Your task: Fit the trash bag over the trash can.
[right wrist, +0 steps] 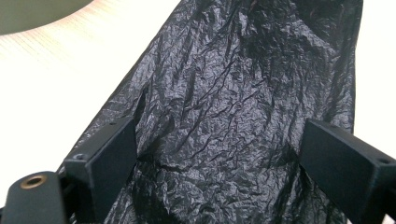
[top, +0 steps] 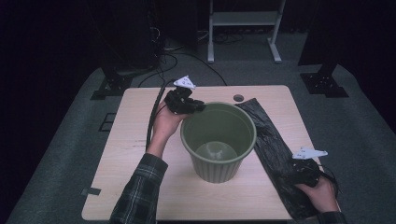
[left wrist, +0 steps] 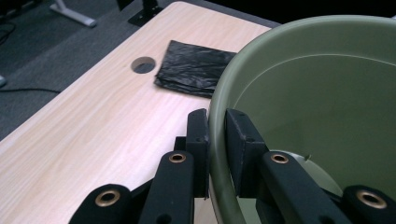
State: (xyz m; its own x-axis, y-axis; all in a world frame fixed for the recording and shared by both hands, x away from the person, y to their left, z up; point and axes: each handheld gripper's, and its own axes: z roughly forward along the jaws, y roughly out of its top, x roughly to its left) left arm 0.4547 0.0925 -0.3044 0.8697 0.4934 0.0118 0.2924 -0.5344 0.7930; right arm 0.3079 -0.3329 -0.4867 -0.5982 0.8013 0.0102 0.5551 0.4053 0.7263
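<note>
The left tool (left wrist: 217, 154) is clamped on the rim of the green bucket (top: 218, 140) standing mid-counter (top: 135, 154), while the right tool (right wrist: 219, 154), jaws apart, seemingly rests over the black bag (right wrist: 233, 93) lying beside the bucket.

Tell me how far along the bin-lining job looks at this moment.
Early stage. Done: the left gripper has clamped the rim of the green bin, one jaw inside, one outside. In hand: the right gripper sits open over the black bag, jaws either side of it, not yet pinching. Left: the bag lies flat and crumpled on the table beside the bin, so picking it up, opening it and fitting it inside all remain.
</note>
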